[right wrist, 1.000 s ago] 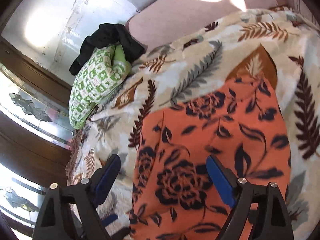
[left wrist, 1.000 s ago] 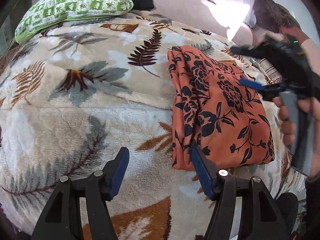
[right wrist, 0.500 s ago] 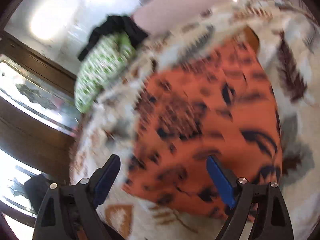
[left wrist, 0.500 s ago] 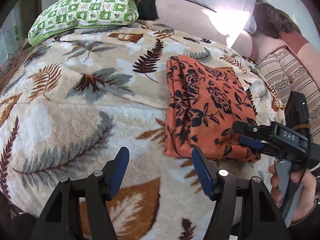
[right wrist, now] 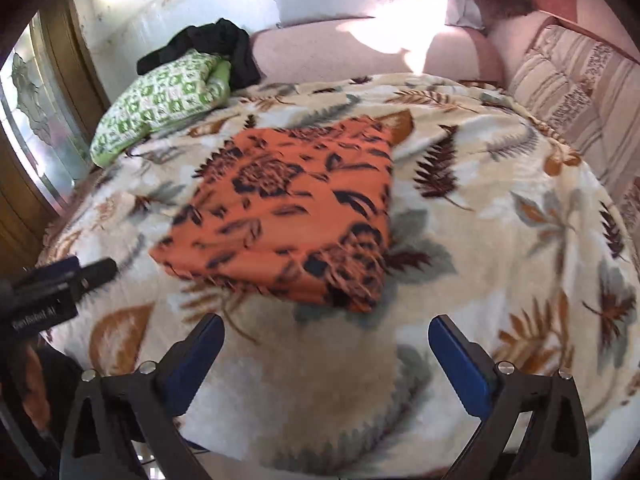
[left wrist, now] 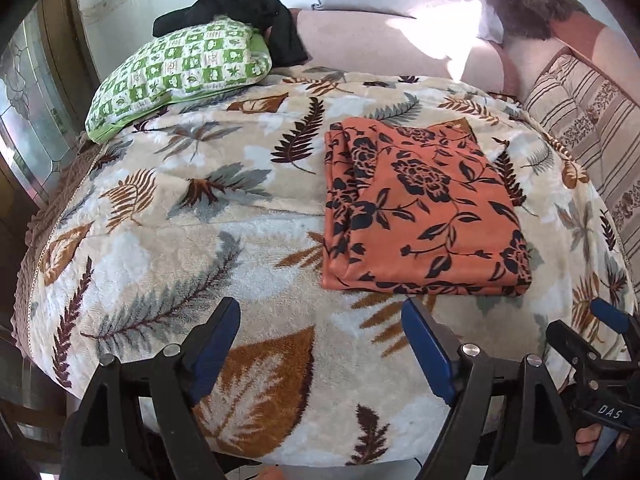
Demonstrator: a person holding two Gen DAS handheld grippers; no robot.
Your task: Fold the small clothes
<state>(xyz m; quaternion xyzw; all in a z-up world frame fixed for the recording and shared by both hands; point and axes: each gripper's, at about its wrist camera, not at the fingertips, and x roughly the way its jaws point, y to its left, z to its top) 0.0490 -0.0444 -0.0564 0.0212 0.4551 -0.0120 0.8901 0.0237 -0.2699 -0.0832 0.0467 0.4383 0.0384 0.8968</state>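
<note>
Folded orange cloth with a black flower print [left wrist: 424, 208] lies flat on the cream leaf-patterned plush blanket [left wrist: 168, 248], a neat rectangle, layered edges showing along its left side. Its long axis runs away from the person, toward the pink sofa back [left wrist: 372, 44].

Left gripper [left wrist: 320, 344]: blue-padded fingers spread apart, nothing between them, off the cloth's near edge and toward its left corner, not touching. Right gripper [right wrist: 326, 354]: fingers likewise apart and empty, squarely in front of the near edge, also clear of it. Right wrist view is somewhat blurred.

Judgement: the fold looks finished or nearly so. For any further half-fold, the near edge faces both grippers about equally; the left gripper is better placed for the left corner, the right gripper for the right.

Green-and-white checked pillow [left wrist: 180, 68] lies well beyond the cloth, to its left.
</note>
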